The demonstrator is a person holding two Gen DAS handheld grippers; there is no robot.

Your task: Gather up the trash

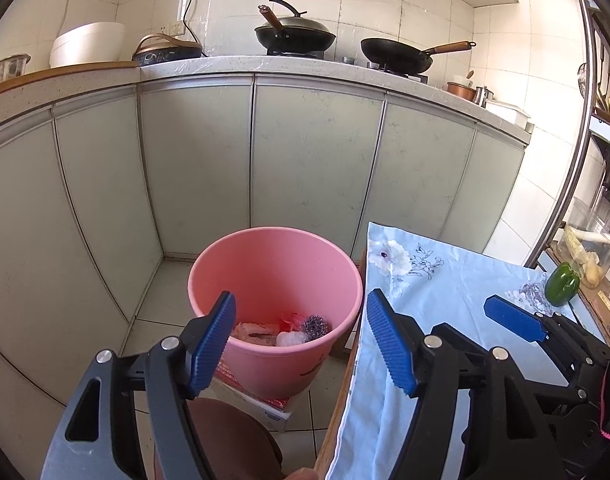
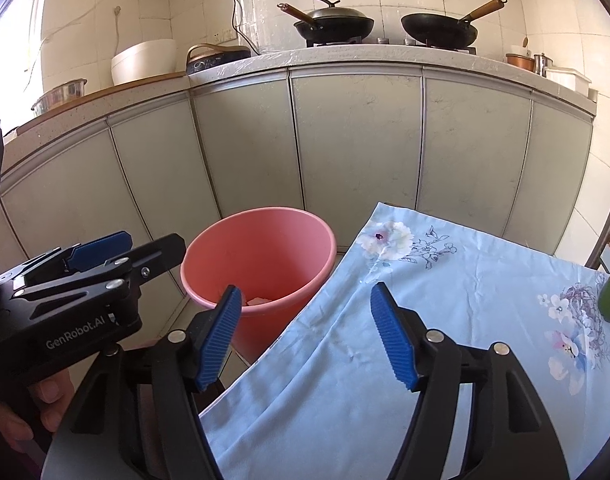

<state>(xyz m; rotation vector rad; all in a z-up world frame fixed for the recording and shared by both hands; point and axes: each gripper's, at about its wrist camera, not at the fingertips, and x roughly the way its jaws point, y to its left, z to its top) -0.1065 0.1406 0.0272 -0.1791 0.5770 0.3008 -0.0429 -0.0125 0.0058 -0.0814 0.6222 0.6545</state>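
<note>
Left gripper (image 1: 301, 344): fingers spread, nothing held | right gripper (image 2: 305, 336): fingers spread, nothing held | trash (image 1: 289, 330): lies in pink bucket (image 1: 221, 258) ahead between left fingers | desk cloth (image 2: 445, 300): no trash seen; green pepper (image 1: 561, 284) remains | collection judged nearly complete

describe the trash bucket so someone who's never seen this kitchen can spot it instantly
Find the run of grey-green cabinet doors under the stove counter. On the floor before them, against the left edge of the table with the light blue floral cloth, stands the pink bucket. It is the only pink, round, open-topped thing there, with scraps and a metal scourer inside.
</note>
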